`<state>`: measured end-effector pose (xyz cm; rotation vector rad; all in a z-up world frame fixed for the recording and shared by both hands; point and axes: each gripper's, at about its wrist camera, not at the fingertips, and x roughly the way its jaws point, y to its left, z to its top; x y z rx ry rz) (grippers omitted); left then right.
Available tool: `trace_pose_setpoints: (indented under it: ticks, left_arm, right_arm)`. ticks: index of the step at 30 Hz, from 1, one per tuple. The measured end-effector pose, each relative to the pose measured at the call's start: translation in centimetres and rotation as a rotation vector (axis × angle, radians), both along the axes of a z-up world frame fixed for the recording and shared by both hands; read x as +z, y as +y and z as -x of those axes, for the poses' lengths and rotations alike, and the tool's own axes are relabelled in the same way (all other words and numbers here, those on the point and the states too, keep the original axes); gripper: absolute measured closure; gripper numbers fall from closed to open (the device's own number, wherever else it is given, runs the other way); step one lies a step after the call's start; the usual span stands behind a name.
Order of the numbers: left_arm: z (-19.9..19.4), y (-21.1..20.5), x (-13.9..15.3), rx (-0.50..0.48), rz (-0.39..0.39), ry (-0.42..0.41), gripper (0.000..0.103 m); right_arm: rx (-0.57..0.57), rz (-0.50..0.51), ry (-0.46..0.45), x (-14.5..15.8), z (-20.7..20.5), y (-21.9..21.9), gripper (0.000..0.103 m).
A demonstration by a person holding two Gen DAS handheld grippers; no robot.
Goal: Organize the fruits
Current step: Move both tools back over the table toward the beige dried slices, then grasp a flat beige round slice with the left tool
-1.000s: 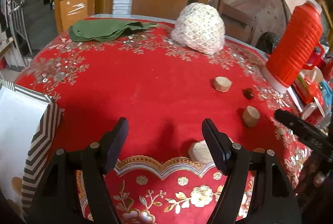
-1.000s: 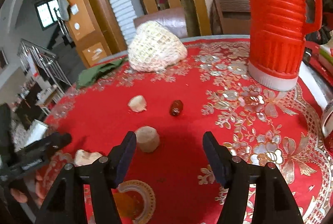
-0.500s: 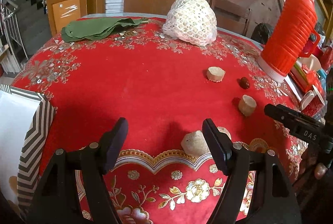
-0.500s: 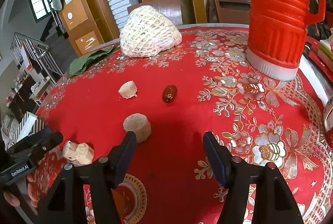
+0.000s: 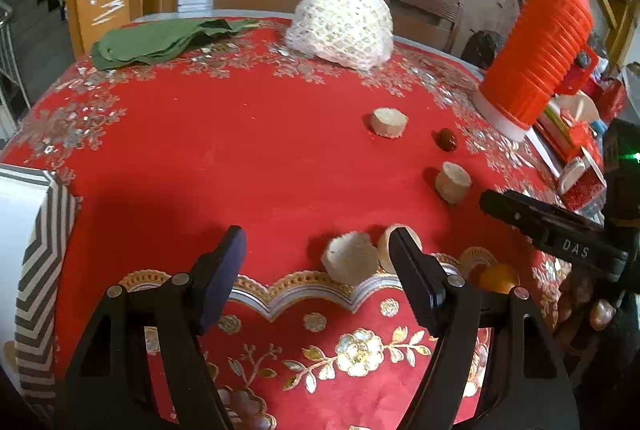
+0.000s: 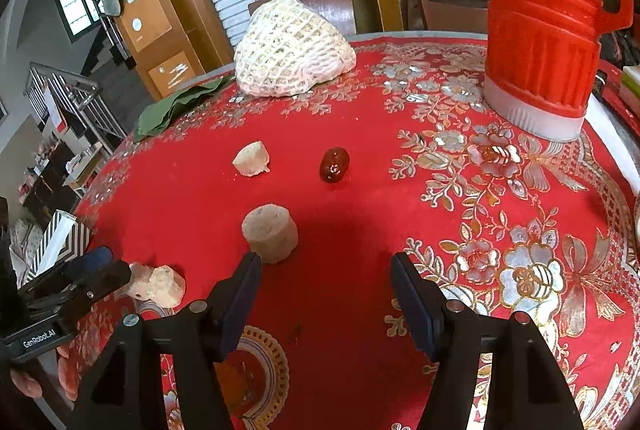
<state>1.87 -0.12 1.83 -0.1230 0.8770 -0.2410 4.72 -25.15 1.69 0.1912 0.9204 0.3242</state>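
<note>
Both grippers have drawn back, jaws wide and empty; the left gripper (image 5: 316, 250) must next close on the nearest pale chunk (image 5: 350, 264), while the right gripper (image 6: 326, 282) waits.

a wide bare stretch of red tablecloth (image 5: 240, 158) lies ahead of the left gripper (image 5: 316, 250), whose fingers stand apart. two pale chunks (image 5: 352, 262) sit just inside its right finger. ahead of the right gripper (image 6: 326, 274), also spread, a pale cylinder (image 6: 270, 232) stands by its left finger. the orange thermos (image 6: 540, 30) blocks the far right.
</note>
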Motion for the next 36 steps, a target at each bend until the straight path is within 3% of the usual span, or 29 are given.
trace_pose_setpoints:
  ticks: [8, 20, 26, 36]
  left_arm:
    - [0.4, -1.3, -0.2, -0.066, -0.037, 0.008, 0.029]
    - [-0.3, 0.7, -0.9, 0.05, -0.062, 0.049, 0.029]
    - [-0.3, 0.4, -0.8, 0.019, -0.012, 0.056, 0.029]
    - [-0.2, -0.2, -0.9, 0.027, -0.052, 0.045, 0.03]
  right_arm:
    - [0.015, 0.004, 0.008, -0.2, 0.1, 0.3, 0.038]
    - [0.025, 0.013, 0.007, -0.2, 0.0, 0.6, 0.038]
    - [0.066, 0.017, -0.009, -0.1, 0.2, 1.3, 0.038]
    - [0.093, 0.029, -0.062, 0.5, 0.6, 1.8, 0.038]
